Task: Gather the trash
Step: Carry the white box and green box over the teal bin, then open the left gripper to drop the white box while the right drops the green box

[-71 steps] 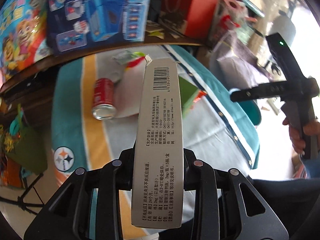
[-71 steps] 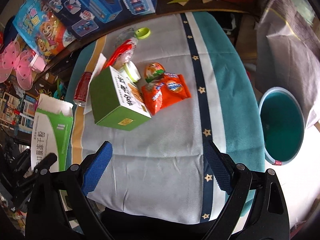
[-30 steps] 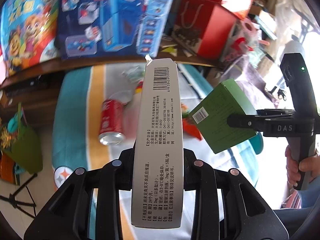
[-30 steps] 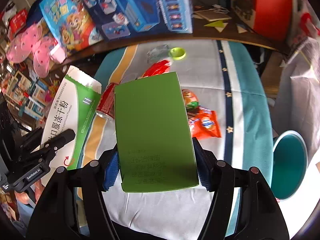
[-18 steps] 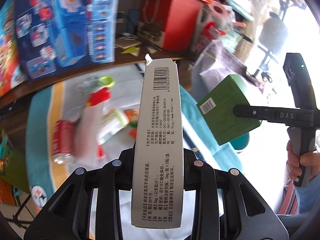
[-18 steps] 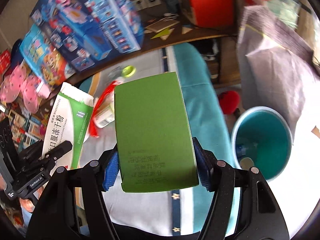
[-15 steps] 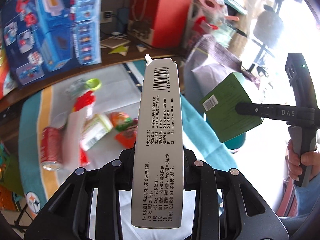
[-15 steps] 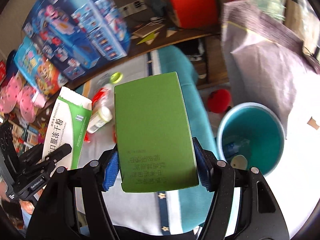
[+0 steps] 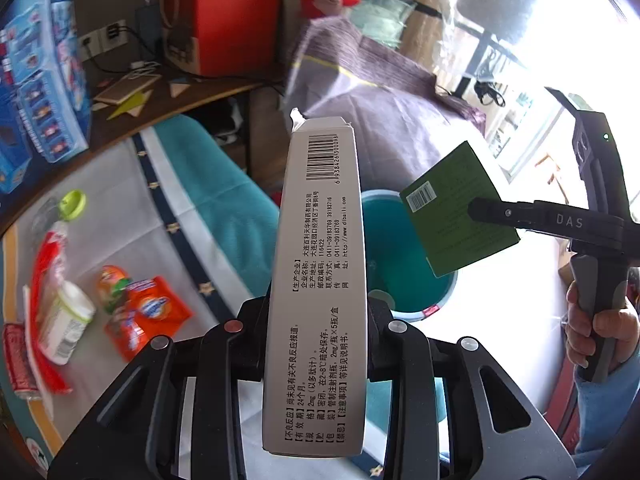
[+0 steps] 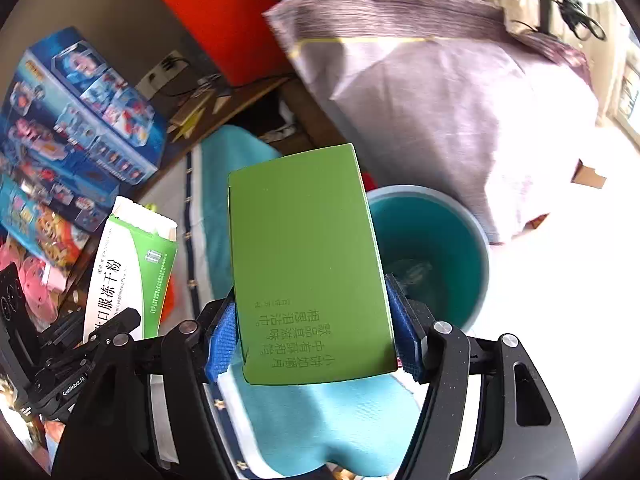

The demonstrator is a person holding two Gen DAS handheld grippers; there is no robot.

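Observation:
My left gripper (image 9: 316,320) is shut on a tall grey-white medicine box (image 9: 316,240), held upright; the same box shows green and white (image 10: 128,276) in the right wrist view. My right gripper (image 10: 312,340) is shut on a green box (image 10: 308,268), its blue pads pressing both sides. A teal bin (image 10: 440,240) stands on the floor just beyond the green box; in the left wrist view the bin (image 9: 384,256) lies behind both boxes. Orange snack packets (image 9: 148,312), a white bottle (image 9: 66,328) and a red can (image 9: 18,360) lie on the striped cloth.
A purple-covered bulk (image 10: 440,92) rises behind the bin. A wooden shelf with a red box (image 9: 236,12) and blue toy boxes (image 10: 80,120) borders the table's far side. A hand (image 9: 600,332) grips the right gripper's handle. The floor right of the bin is bright.
Both grippers have swung right, away from the table's middle, carrying their boxes. The bin has come into view right behind both boxes. Both grips are unchanged.

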